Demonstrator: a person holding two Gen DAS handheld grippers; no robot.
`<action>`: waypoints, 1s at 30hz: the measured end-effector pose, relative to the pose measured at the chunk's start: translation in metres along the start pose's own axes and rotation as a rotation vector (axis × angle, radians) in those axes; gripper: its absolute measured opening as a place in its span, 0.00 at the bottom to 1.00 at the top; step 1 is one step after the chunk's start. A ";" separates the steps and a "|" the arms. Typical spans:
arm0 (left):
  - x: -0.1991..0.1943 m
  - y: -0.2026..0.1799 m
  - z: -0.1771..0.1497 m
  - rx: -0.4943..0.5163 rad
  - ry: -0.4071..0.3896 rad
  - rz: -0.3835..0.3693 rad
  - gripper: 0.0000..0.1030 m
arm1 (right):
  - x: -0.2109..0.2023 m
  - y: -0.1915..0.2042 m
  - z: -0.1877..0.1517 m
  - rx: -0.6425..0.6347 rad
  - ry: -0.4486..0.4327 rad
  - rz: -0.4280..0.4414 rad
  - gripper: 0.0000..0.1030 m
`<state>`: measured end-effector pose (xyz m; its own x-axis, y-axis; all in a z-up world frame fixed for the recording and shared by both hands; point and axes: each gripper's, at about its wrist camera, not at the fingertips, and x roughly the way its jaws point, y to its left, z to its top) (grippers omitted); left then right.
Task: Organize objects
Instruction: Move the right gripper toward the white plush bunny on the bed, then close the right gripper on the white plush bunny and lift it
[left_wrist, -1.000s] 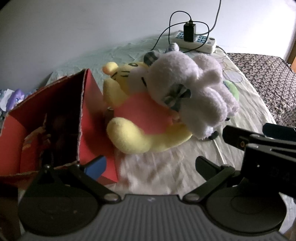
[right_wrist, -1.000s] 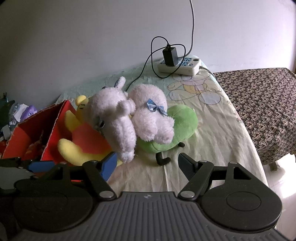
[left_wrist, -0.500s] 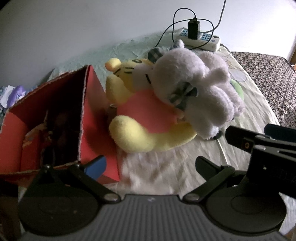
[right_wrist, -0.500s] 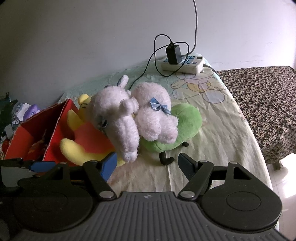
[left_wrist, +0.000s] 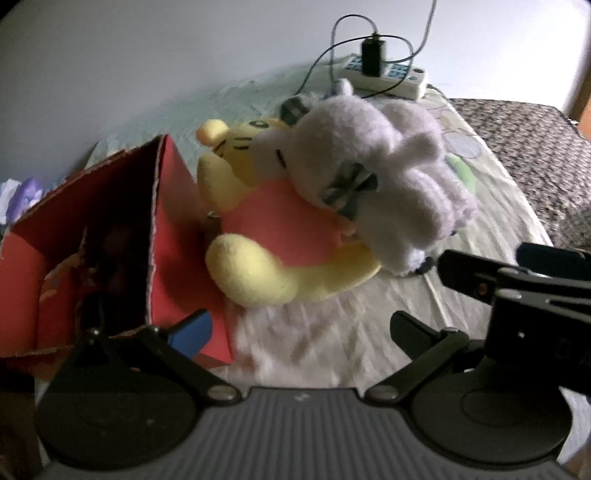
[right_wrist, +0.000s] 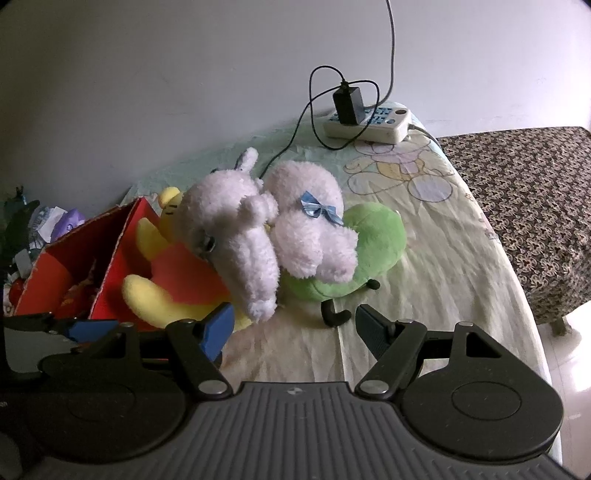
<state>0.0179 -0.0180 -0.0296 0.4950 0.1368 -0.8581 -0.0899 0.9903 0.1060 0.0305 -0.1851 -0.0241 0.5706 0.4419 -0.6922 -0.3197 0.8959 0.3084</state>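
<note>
A yellow plush bear in a red shirt (left_wrist: 280, 236) (right_wrist: 173, 284) lies on the bed against an open red cardboard box (left_wrist: 85, 243) (right_wrist: 74, 266). Two pale lilac plush toys (left_wrist: 373, 177) (right_wrist: 258, 229) are piled on the bear. Under them lies a green plush (right_wrist: 373, 247), barely visible in the left wrist view. My left gripper (left_wrist: 299, 332) is open and empty, just short of the bear's foot and the box corner. My right gripper (right_wrist: 295, 328) is open and empty in front of the pile. The right gripper's side shows in the left wrist view as well.
A white power strip (right_wrist: 369, 122) (left_wrist: 388, 74) with a black charger and cables sits at the far end of the bed by the wall. A dark patterned cover (right_wrist: 528, 206) lies to the right. Clutter (right_wrist: 44, 225) sits beyond the box on the left.
Both grippers have edged forward toward the toy pile, so the toys look a bit larger. The left wrist view is blurred by motion. Both grippers stay open; the toys have not moved.
</note>
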 end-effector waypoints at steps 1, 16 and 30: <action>-0.004 0.001 0.001 0.009 -0.012 -0.014 0.99 | -0.003 0.000 0.001 -0.001 -0.004 0.024 0.70; -0.029 0.029 0.048 0.021 -0.211 -0.340 0.96 | 0.009 -0.018 0.047 0.111 -0.102 0.245 0.56; 0.043 0.029 0.069 -0.037 -0.110 -0.426 0.86 | 0.068 -0.018 0.057 0.191 -0.005 0.398 0.53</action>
<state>0.0958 0.0181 -0.0289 0.5837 -0.2797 -0.7623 0.1119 0.9576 -0.2656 0.1180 -0.1691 -0.0397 0.4346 0.7542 -0.4922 -0.3704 0.6478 0.6657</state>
